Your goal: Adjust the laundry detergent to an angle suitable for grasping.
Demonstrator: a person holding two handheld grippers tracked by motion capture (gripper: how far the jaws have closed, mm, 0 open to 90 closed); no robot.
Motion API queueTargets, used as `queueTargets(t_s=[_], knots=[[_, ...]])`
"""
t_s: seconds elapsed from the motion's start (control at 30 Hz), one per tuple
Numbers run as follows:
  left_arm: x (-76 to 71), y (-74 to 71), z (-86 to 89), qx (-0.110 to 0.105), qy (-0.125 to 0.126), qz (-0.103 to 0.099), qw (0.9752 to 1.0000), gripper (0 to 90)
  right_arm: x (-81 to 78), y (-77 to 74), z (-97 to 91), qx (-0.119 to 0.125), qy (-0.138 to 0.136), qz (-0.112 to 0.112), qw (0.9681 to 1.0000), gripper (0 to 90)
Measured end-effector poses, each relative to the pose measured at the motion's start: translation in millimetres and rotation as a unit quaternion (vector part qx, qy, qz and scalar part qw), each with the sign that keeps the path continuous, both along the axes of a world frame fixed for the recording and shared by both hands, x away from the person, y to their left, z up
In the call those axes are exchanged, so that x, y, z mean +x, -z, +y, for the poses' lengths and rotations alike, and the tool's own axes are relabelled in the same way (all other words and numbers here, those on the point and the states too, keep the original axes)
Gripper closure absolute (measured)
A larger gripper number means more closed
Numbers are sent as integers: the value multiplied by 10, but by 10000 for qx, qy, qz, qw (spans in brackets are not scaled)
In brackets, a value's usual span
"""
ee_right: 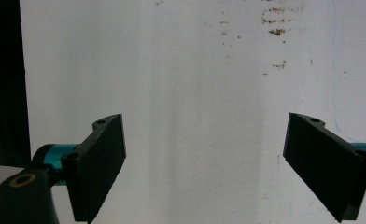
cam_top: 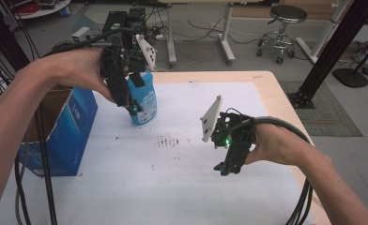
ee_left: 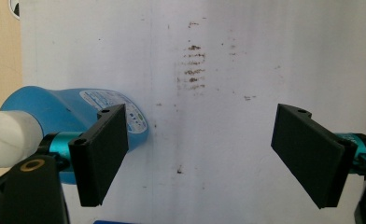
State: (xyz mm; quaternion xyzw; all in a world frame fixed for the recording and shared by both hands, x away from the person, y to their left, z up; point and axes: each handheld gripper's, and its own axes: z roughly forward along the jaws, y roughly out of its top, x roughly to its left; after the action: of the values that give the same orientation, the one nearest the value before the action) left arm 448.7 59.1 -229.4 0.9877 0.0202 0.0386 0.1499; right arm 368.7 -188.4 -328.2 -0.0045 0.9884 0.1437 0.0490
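Observation:
A blue bottle [cam_top: 143, 101] with a white label stands upright on the white table cover at the back left. My left gripper [cam_top: 131, 107] hangs over it, pointing down, its jaws wide open. In the left gripper view the bottle [ee_left: 73, 116] with its white cap [ee_left: 6, 137] lies beside and outside the left jaw, and nothing sits between the jaws of the left gripper [ee_left: 204, 154]. My right gripper [cam_top: 225, 166] hovers over the middle right of the cover, open. Between the jaws of the right gripper [ee_right: 218, 163] there is bare white cover.
A blue cardboard box [cam_top: 65, 131] stands at the left edge of the table. Brown smudges [cam_top: 169, 140] mark the white cover [cam_top: 172, 187] in the middle. Past the table's far edge are a stool [cam_top: 285, 28], desk legs and cables on the floor.

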Motion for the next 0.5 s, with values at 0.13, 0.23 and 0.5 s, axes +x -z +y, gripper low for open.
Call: queueTargets(t_s=[0.13,0.23,0.5], knots=[[-6,-1,5,12,-7,-18,10000,190,-1,-16,3,-25,-68,-27,10000,122],[-6,-1,6,24,-8,-27,10000,191,-8,-28,11,-24,-43,-26,10000,122],[0,-14,41,16,-62,-38,10000,191,12,-17,21,-16,-42,-34,10000,122]])
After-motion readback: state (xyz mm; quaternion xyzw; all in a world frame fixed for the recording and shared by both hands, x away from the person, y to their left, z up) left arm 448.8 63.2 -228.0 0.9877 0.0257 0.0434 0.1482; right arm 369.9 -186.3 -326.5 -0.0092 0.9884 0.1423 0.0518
